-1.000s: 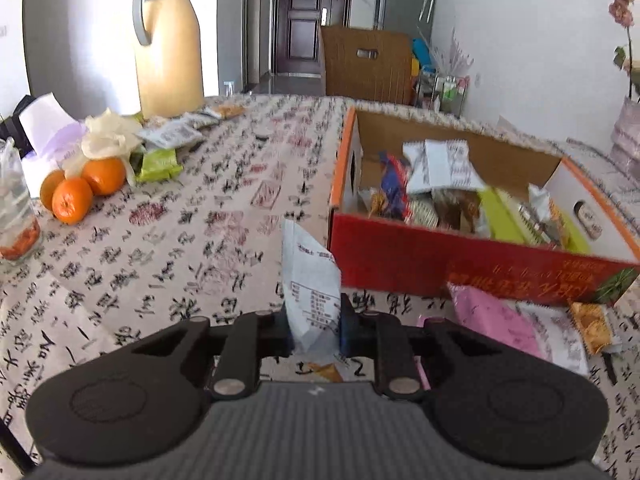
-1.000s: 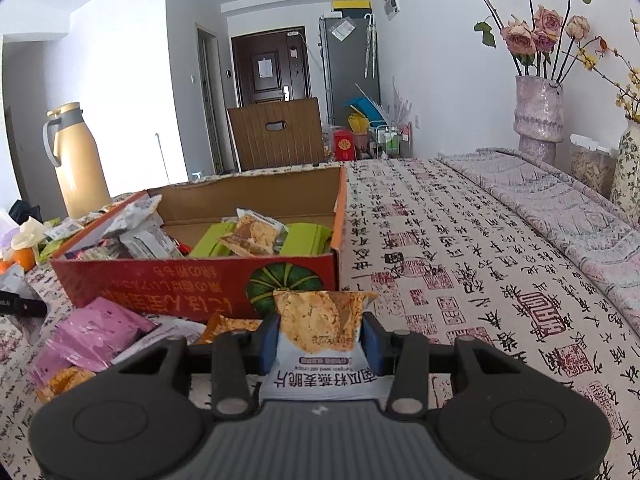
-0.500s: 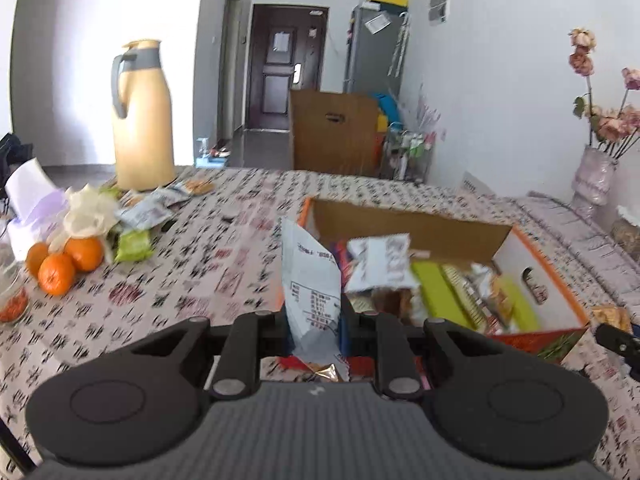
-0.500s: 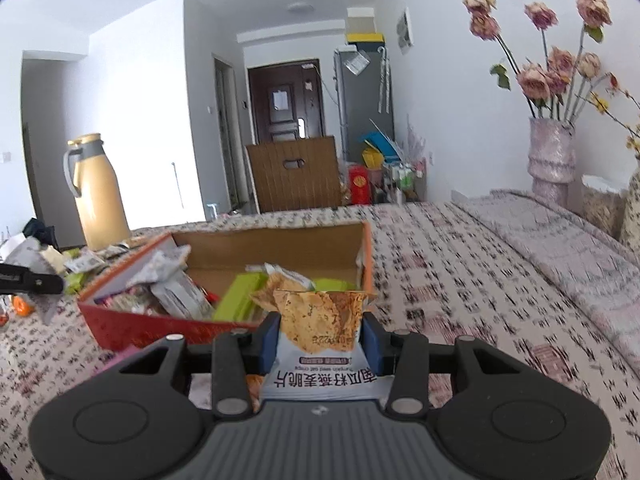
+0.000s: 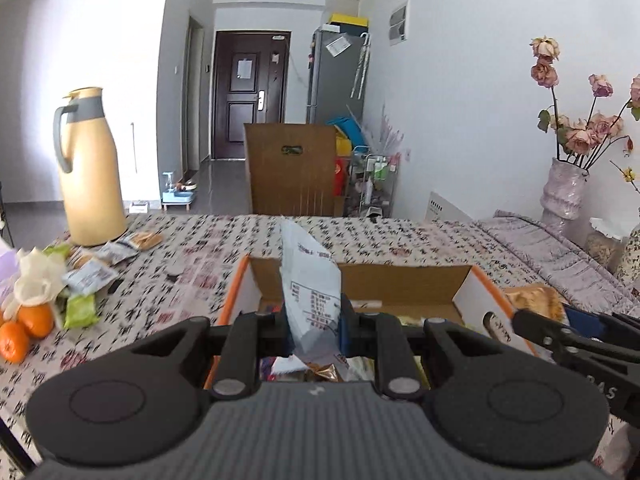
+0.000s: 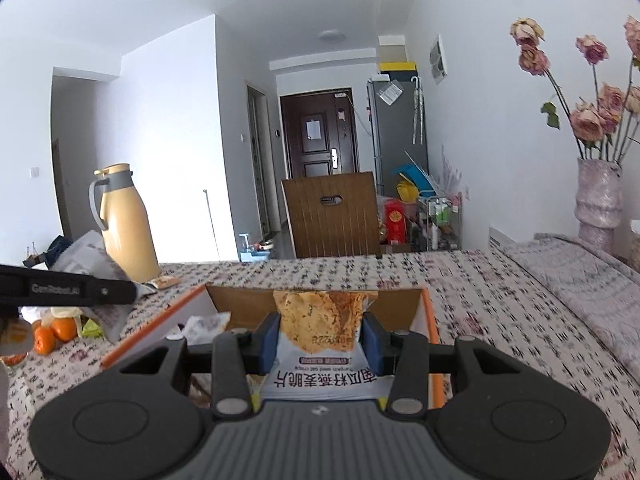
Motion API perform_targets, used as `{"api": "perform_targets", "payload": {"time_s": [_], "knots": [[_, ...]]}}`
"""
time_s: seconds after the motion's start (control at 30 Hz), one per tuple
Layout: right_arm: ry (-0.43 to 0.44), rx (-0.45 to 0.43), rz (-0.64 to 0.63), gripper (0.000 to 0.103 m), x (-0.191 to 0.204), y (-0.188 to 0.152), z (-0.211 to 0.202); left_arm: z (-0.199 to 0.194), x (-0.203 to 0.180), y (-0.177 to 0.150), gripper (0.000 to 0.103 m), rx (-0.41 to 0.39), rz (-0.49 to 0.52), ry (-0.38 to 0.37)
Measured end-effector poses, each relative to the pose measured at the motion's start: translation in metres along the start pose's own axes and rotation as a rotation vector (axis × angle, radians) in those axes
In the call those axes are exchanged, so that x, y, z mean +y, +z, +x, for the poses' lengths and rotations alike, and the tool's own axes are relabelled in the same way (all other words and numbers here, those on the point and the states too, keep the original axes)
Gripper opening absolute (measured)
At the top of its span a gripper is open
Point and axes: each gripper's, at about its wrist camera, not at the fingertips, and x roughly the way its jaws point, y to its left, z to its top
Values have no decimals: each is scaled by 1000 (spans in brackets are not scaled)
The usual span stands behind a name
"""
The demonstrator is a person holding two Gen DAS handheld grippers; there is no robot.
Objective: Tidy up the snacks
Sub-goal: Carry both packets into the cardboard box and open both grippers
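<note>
- Left wrist view sits just behind its own fingers (image 5: pixel 347 322), looking forward and slightly down over the open cardboard box (image 5: pixel 404 276) toward the dark door (image 5: pixel 244 96)
- Right wrist view sits likewise behind its fingers (image 6: pixel 269 338), close above the same box (image 6: pixel 316 296), facing the same door (image 6: pixel 320 132)
- Both share the box, the yellow jug (image 5: pixel 90 172) (image 6: pixel 124 220), the patterned desk (image 5: pixel 192 248) (image 6: pixel 480 292) and the vase (image 5: pixel 564 188) (image 6: pixel 598 196); each sees the other gripper at its edge
</note>
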Motion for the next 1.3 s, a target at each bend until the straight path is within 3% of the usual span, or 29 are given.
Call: {"api": "perform_targets", "payload": {"time_s": [0.27, 0.57, 0.87, 0.97, 1.0, 1.07, 1.1, 1.13, 1.17, 1.2, 1.3], "knots": [[9, -18, 11, 42, -1, 16, 38, 32, -14, 12, 20, -8, 16, 2], [29, 16, 25, 42, 0, 0, 71, 70, -3, 2, 20, 35, -24, -7], [47, 73, 56, 42, -7, -11, 81, 75, 7, -5, 20, 46, -35, -36], [41, 81, 51, 47, -6, -13, 82, 72, 7, -6, 23, 33, -36, -23], [33, 79, 49, 48, -6, -13, 82, 71, 8, -5, 30, 26, -41, -14], [28, 75, 51, 60, -8, -13, 80, 67, 10, -5, 51, 12, -52, -6], [24, 70, 54, 75, -8, -12, 79, 65, 10, -4, 72, 0, -58, 8], [17, 64, 57, 84, -8, -12, 78, 63, 11, -4, 92, -15, -66, 29], [9, 58, 58, 98, -9, -12, 77, 61, 12, -4, 100, -30, -73, 47], [2, 50, 58, 103, -9, -12, 76, 58, 13, -4, 103, -47, -81, 61], [0, 47, 66, 103, -10, -11, 77, 58, 15, -2, 103, -46, -96, 55]]}}
